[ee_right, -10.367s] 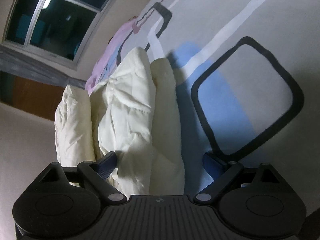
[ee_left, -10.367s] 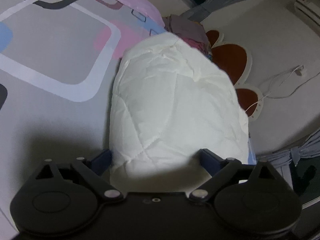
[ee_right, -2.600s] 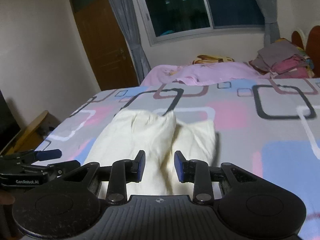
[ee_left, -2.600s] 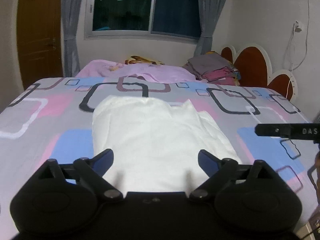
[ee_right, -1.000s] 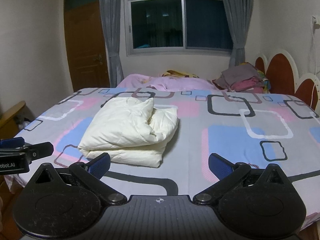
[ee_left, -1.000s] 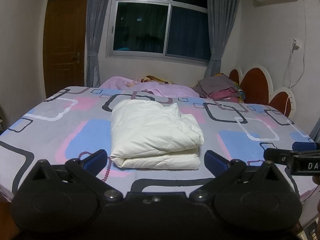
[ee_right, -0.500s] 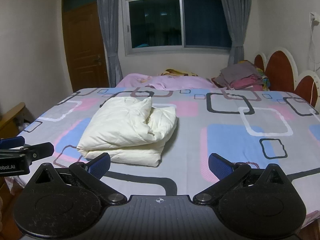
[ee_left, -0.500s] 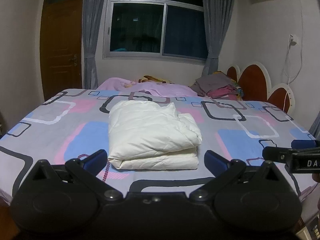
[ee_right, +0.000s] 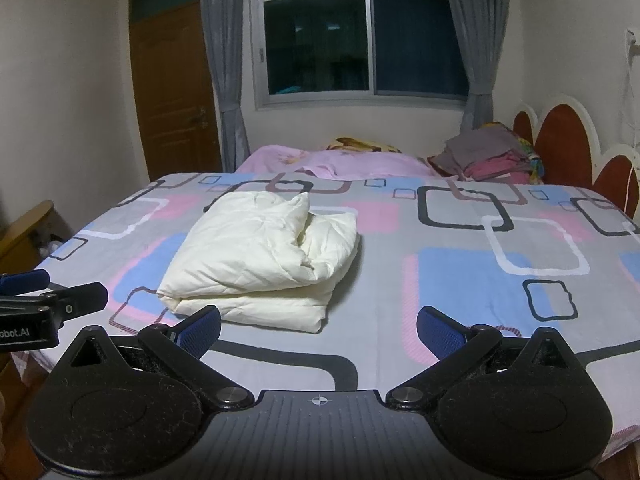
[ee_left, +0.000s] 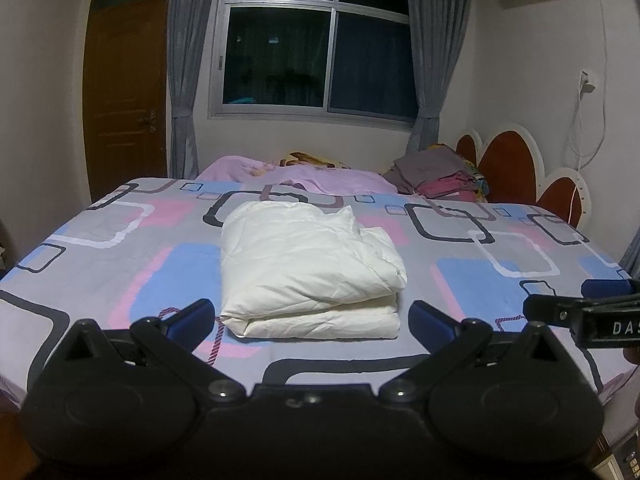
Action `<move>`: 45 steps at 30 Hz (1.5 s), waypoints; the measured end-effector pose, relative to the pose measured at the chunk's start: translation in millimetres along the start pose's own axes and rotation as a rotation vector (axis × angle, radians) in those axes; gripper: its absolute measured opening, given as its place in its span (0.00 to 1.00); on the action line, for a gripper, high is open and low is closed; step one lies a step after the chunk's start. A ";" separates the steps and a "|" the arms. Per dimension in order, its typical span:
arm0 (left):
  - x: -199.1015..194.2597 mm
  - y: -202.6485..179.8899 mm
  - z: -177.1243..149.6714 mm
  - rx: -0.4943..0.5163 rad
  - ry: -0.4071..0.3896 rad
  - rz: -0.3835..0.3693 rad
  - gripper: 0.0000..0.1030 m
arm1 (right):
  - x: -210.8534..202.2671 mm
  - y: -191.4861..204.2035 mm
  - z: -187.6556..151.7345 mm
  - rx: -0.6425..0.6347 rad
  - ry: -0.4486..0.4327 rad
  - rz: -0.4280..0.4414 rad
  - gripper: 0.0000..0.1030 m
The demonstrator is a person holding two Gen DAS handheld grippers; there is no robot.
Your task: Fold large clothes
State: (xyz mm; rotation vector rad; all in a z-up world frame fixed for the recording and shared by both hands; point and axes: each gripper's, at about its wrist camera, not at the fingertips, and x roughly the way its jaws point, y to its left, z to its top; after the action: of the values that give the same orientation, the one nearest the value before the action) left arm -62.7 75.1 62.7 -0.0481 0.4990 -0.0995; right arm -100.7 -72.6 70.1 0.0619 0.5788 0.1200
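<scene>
left wrist view: one cream quilt (ee_left: 308, 268) sits folded in the middle of the frame on the bed (ee_left: 500, 248), a puffy bundle in stacked layers. the left gripper (ee_left: 312, 316) is at the bottom, jaws spread wide and empty, well short of the bundle. the right gripper (ee_left: 588, 312) pokes in at the right edge, side on.

right wrist view: same quilt (ee_right: 260, 256), now centre-left of the frame, with a loose corner sticking up at the back. the right gripper (ee_right: 320, 328) is spread wide too, nothing in it. the left gripper (ee_right: 48, 296) shows at the left edge. up at the top right there's one pile of folded clothes (ee_right: 488, 156).

my guess on handling: it's soft, light for its bulk, squashy and a bit springy, so the layers want to puff open. i'd pinch through all layers at the near corners, one gripper each. count: one quilt, two grippers, one pile.
</scene>
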 end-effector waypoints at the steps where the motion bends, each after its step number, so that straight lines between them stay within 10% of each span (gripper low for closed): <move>1: 0.0 0.2 0.2 0.001 -0.001 -0.001 1.00 | 0.5 -0.7 -0.2 -0.001 0.000 0.001 1.00; 45: -7.7 -2.1 -2.3 0.010 -0.014 0.012 1.00 | -2.6 -3.5 -4.3 -0.008 0.004 0.017 1.00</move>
State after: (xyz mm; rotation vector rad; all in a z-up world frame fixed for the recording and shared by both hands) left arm -70.7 73.8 64.4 -0.0361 0.4842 -0.0895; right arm -105.0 -76.3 67.5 0.0587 0.5814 0.1390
